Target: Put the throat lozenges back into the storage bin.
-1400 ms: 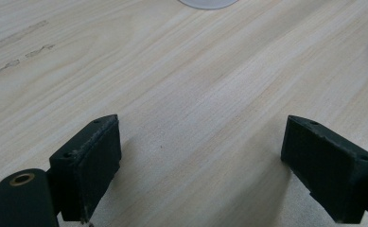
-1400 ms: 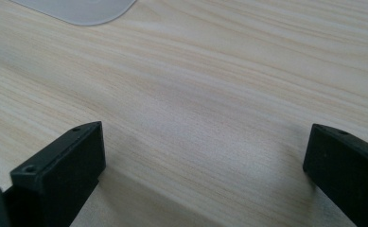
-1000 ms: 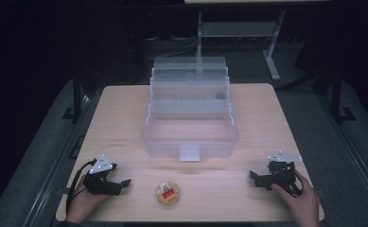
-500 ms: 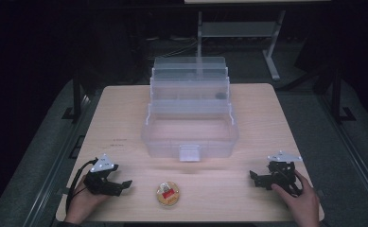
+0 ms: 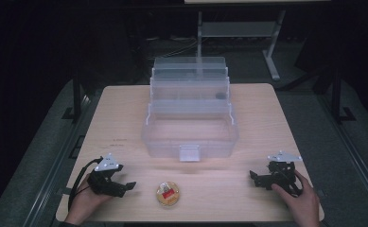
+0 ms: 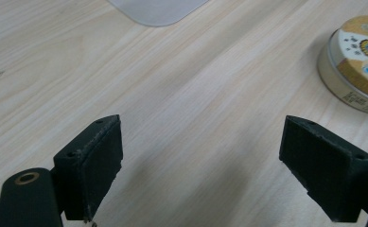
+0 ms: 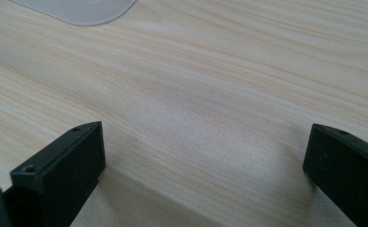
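A clear tiered box (image 5: 189,125) stands open at the middle of a wooden table (image 5: 125,113), and a small round tin (image 5: 167,194) sits alone near the front edge, apart from the box. The left gripper (image 5: 120,187) and right gripper (image 5: 259,178) rest low at the front corners, jaws spread and empty. Nothing seems started: the tin lies untouched, nearest the left gripper.

From above, light falls mostly on my worktop (image 5: 125,118); the room around it sinks into near black. The picture is soft and a little grainy. Down by my left claw (image 6: 214,161) the wood is evenly lit, its jaws cast soft shadows, and the round tin (image 6: 356,66) is slightly blurred.
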Demonstrator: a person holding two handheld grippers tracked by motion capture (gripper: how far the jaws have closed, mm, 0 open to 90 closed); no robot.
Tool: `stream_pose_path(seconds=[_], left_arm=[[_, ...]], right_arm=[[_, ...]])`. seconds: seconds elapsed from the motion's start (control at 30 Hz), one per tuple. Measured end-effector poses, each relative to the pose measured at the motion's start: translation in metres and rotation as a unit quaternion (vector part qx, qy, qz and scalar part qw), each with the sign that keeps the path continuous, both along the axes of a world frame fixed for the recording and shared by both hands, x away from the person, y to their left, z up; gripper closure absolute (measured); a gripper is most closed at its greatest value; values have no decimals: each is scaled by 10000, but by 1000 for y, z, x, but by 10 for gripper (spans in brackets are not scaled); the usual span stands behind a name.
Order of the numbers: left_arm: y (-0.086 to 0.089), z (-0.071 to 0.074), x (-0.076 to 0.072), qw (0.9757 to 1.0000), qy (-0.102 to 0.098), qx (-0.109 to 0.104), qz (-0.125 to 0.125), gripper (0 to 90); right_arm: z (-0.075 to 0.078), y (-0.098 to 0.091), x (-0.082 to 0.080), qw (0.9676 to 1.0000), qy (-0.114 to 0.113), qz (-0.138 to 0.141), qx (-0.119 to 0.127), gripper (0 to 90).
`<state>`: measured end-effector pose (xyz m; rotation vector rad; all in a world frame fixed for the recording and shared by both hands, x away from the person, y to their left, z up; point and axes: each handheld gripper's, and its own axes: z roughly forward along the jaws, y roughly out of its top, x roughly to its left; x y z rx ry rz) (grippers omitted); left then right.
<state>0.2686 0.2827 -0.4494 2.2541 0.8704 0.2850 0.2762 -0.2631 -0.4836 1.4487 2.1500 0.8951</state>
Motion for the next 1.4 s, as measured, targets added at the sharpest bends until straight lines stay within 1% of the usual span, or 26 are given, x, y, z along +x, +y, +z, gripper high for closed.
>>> stream_pose_path(seconds=[0.47, 0.8, 1.03, 1.17, 1.2, 1.4], left_arm=[[-12, 5, -1, 9997, 64, 49, -222, 137], [-21, 9, 0, 9994, 96, 54, -321, 139], [-27, 13, 0, 9991, 112, -30, -418, 140], [-33, 15, 0, 9987, 120, -53, -495, 140], [-34, 16, 1, 9985, 119, -19, -527, 140], [-40, 18, 1, 9981, 104, -29, -599, 140]], right_arm=[[0, 0, 0, 10000, 1, 0, 1, 0], [0, 0, 0, 10000, 0, -1, 0, 0], [0, 0, 0, 10000, 1, -2, 2, 0], [0, 0, 0, 10000, 1, -3, 1, 0], [0, 0, 0, 10000, 0, 0, 0, 0], [0, 0, 0, 10000, 1, -2, 1, 0]])
